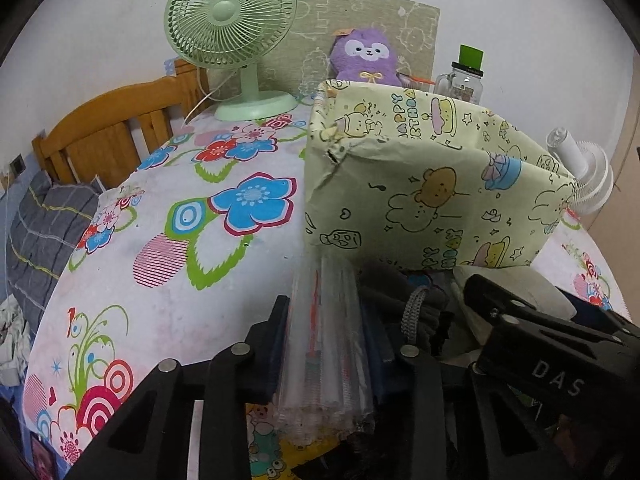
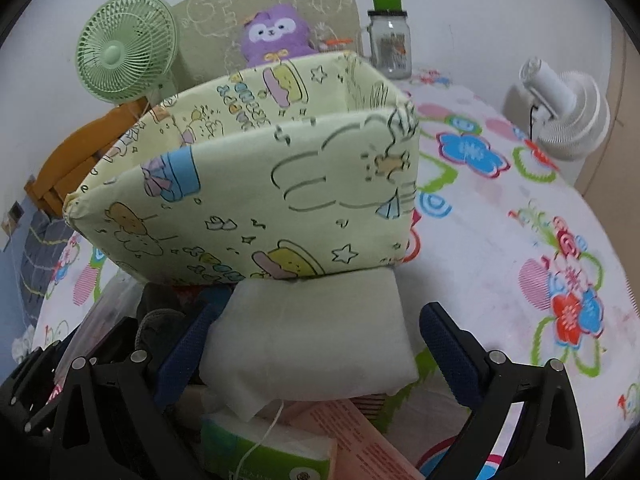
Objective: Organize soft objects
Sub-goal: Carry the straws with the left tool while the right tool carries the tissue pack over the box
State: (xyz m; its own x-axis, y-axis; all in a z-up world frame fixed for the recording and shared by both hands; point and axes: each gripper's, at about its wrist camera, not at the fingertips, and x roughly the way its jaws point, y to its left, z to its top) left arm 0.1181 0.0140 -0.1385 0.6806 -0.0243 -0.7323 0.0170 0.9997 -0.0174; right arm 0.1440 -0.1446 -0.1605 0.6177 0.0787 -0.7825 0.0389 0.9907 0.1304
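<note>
A pale green cartoon-print storage box (image 1: 424, 184) stands on the floral tablecloth; it also shows in the right wrist view (image 2: 256, 192). My left gripper (image 1: 340, 344) is shut on a clear plastic packet (image 1: 324, 352), just in front of the box, with dark cloth items (image 1: 420, 312) beside it. My right gripper (image 2: 316, 340) is open around a white soft pack (image 2: 312, 336) lying against the box's front. A green tissue pack (image 2: 268, 452) and a pink packet (image 2: 372, 436) lie below it. My left gripper's body shows at the lower left of the right wrist view.
A green desk fan (image 1: 232, 32), a purple plush toy (image 1: 366, 56) and a glass jar with a green lid (image 1: 466, 76) stand behind the box. A white fan (image 2: 564, 112) stands at the right. A wooden headboard (image 1: 108, 132) lies left of the table.
</note>
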